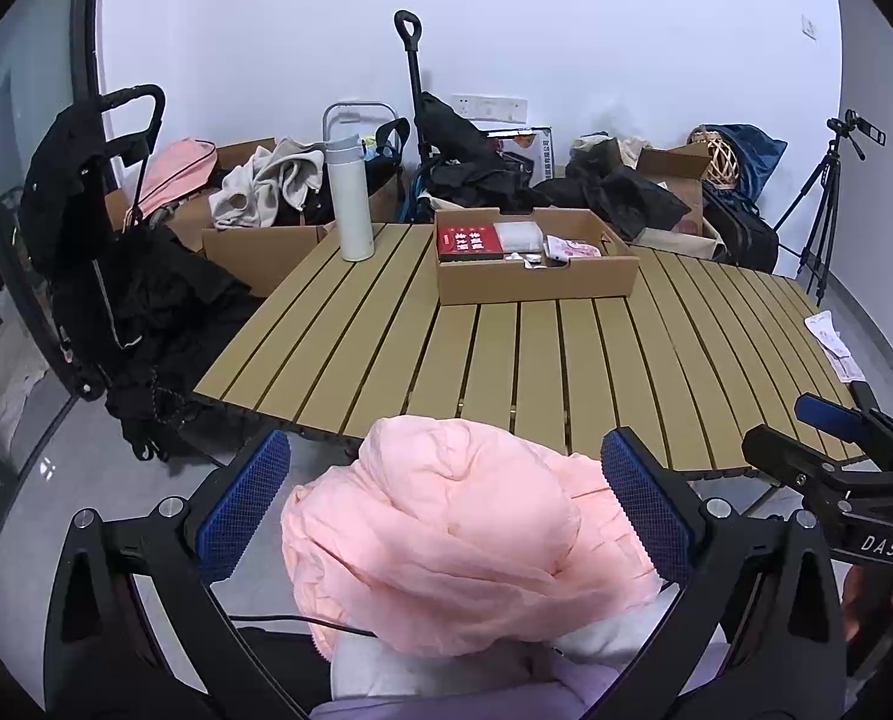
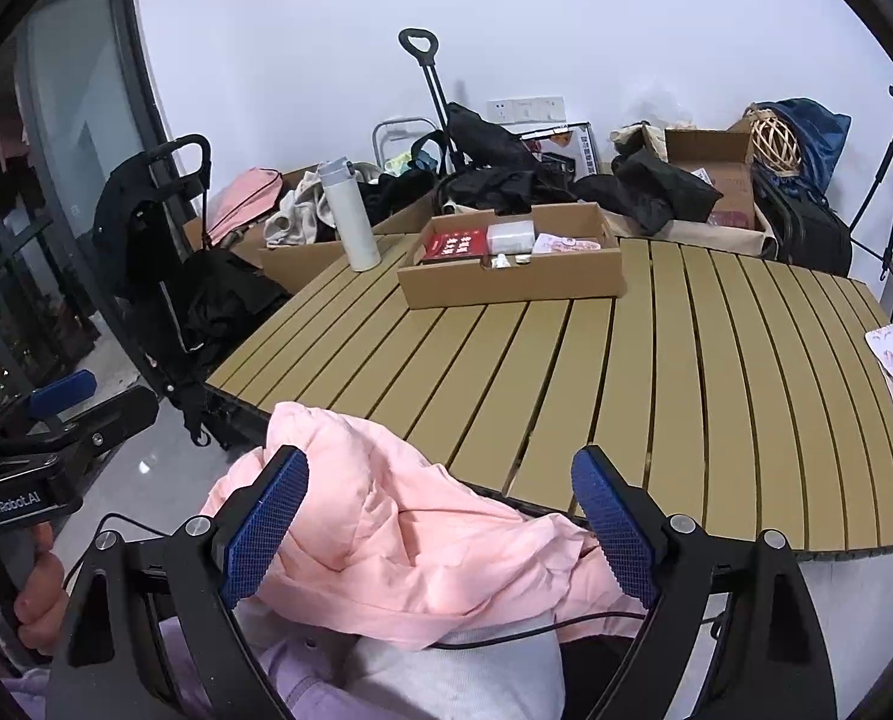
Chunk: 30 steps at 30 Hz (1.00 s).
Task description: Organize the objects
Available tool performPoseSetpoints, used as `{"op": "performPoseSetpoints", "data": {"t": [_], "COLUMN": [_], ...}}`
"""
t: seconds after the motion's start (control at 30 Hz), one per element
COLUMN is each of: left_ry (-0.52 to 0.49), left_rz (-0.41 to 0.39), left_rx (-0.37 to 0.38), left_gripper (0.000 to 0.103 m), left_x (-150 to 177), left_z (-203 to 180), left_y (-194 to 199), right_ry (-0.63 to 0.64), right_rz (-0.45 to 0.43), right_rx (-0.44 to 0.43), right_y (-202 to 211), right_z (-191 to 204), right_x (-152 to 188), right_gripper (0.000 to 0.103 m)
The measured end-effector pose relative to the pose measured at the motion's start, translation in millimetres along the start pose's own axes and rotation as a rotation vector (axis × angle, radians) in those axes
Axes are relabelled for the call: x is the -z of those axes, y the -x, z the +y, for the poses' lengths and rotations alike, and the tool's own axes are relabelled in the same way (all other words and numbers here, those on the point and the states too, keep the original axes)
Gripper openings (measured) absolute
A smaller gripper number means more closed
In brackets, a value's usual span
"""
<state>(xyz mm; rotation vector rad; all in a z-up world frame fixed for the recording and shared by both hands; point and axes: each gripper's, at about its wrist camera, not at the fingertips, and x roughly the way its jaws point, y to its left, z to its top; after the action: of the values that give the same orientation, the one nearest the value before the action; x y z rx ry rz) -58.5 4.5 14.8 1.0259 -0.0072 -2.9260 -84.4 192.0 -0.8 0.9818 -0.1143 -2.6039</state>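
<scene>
Left gripper [image 1: 443, 504] spread wide, the pink jacket [image 1: 446, 534] bunched between its pads without being pinched; right gripper [image 2: 440, 531] equally wide over the same jacket; slatted surface [image 2: 656, 372] just ahead, cardboard box [image 2: 512, 276] beyond.

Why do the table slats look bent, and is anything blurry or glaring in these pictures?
Left wrist view: the lens bows the table slats outward, corners go black, the bottle stays sharp, small glints mark the floor. Right wrist view: slats fan more strongly, the pink jacket looks sharp, and light is soft and even.
</scene>
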Motion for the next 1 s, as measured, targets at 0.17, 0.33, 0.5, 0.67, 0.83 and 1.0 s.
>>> {"op": "performPoseSetpoints", "data": {"t": [0.17,0.33,0.5,0.67,0.83,1.0], "left_ry": [0.000,-0.003,-0.031,-0.048,-0.034,-0.025], "left_rz": [0.006,0.008,0.010,0.008,0.031,0.045], "left_rx": [-0.005,-0.002,-0.003,-0.035,-0.024,-0.022], "left_gripper": [0.103,0.103,0.103,0.103,0.103,0.103], "left_x": [-0.7,-0.7,1.6,4.3,5.9,6.4], "left_z": [2.0,3.2,-1.0,-5.2,-4.3,-2.1], "left_y": [-1.4,-2.5,-2.6,-2.7,-5.4,-7.6], "right_ry": [0.000,-0.001,-0.009,-0.013,-0.010,-0.012], "right_rz": [-0.002,0.001,-0.004,0.003,0.013,0.017], "right_rx": [0.000,0.003,0.015,0.027,0.031,0.035], "right_y": [0.5,0.0,2.1,1.6,-0.9,-1.5], "right_z": [0.2,1.0,0.4,-2.8,-0.3,-1.4], "right_x": [-0.2,0.5,0.2,-0.1,1.8,2.1], "right_gripper": [0.092,0.092,0.092,0.092,0.092,0.092]}}
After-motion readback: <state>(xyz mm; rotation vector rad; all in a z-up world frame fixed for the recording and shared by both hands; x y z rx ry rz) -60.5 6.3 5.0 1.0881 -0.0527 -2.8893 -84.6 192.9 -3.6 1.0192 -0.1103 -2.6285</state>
